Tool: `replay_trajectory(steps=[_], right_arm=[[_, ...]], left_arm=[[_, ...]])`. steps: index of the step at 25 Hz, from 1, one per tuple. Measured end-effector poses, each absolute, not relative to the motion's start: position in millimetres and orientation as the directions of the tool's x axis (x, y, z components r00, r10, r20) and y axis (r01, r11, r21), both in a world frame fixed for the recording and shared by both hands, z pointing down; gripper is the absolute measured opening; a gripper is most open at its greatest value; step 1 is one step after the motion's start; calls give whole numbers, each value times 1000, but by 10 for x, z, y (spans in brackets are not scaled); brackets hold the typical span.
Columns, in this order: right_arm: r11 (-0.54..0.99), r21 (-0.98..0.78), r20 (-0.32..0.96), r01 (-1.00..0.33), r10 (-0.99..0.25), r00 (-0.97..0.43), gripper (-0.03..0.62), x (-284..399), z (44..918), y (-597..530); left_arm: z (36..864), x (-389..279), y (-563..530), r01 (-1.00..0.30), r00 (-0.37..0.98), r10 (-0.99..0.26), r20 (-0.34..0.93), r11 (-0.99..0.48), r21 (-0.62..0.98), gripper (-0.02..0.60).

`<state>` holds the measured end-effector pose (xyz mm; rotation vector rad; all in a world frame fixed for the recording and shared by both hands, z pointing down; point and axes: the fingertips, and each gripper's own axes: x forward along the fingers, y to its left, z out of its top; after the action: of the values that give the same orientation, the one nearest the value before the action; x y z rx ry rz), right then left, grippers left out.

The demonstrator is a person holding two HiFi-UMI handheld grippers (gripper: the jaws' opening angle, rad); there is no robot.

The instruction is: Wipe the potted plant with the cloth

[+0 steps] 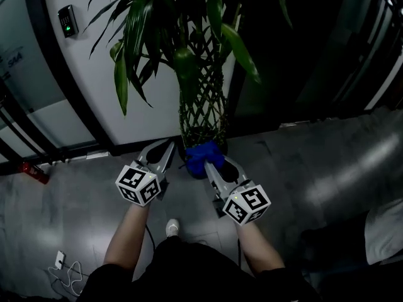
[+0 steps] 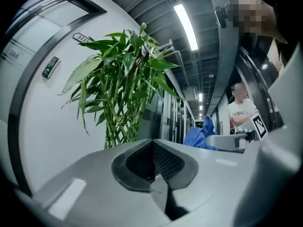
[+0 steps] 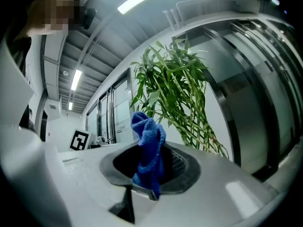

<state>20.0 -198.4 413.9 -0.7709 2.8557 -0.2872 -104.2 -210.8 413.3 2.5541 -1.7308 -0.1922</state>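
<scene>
A tall potted plant (image 1: 200,74) with braided green stalks and long leaves stands against the white wall; the same plant (image 2: 120,89) (image 3: 182,98) rises ahead in both gripper views. My right gripper (image 1: 208,159) is shut on a bunched blue cloth (image 1: 201,154) (image 3: 147,148), held just before the foot of the stalks. My left gripper (image 1: 165,153) sits beside it to the left, jaws shut with nothing between them. The blue cloth (image 2: 201,137) also shows at the right of the left gripper view. The pot itself is hidden behind the cloth and grippers.
A card reader (image 1: 67,20) hangs on the white wall at upper left. A red object (image 1: 33,170) lies by the wall at left. White cables (image 1: 66,270) lie on the grey floor at lower left. A person in a white shirt (image 2: 240,111) stands down the corridor.
</scene>
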Motion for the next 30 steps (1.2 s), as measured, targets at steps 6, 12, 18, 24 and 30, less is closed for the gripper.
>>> replay_trajectory(steps=[6,12,18,24,30], right_arm=[[827,-290,-134,-482,-534,-835,104,346,4193,-1895],[810,-272,-136,-520,-568,-812,104,293,4278,-1771],[828,-218,-142,-517,-551,-822,104,53,4034,-1749],[833,-213,-141,-511,-543,-827,104,-44,4011,-1871],[873,-219,-187,-435,-475,-860,104,276,4066,-2391]], left_arm=[[4329,-1054,-1808,-923,347,-936,-57,-352,155,6],[4306,-1135,-1658,-907,374,-922,-103,-387,168,6],[4123,-1416,-1609,-913,347,-927,-140,-368,174,6],[4127,-1518,-1701,-929,325,-937,-127,-341,146,6],[4203,-1198,-2064,-960,249,-963,-105,-260,107,6]])
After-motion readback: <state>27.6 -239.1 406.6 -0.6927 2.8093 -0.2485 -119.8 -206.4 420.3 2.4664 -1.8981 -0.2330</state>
